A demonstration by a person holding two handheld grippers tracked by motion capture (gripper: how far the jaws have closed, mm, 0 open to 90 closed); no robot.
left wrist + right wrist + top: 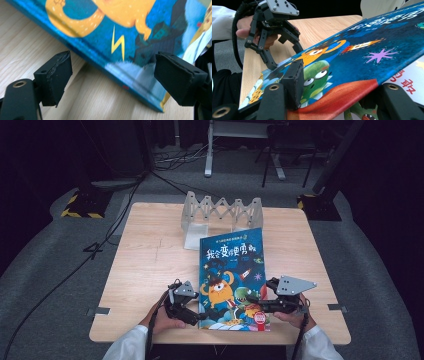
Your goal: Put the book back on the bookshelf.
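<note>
Currently: picture book gripped at its near end, rack not yet loaded.

You hold the children's picture book [233,277] on the wooden table [145,265], near edge towards you, with the white accordion book rack [220,212] well apart behind it. Your right gripper [337,92] is clamped on the front cover, lifting it off the pages. Your left gripper [112,77] stands wide apart, straddling the book's edge without pressing. Judged from this, the grasp is partly made; lifting and racking remain. Hidden: the right gripper's far pad under the cover, and the rack's slots behind the book.
</note>
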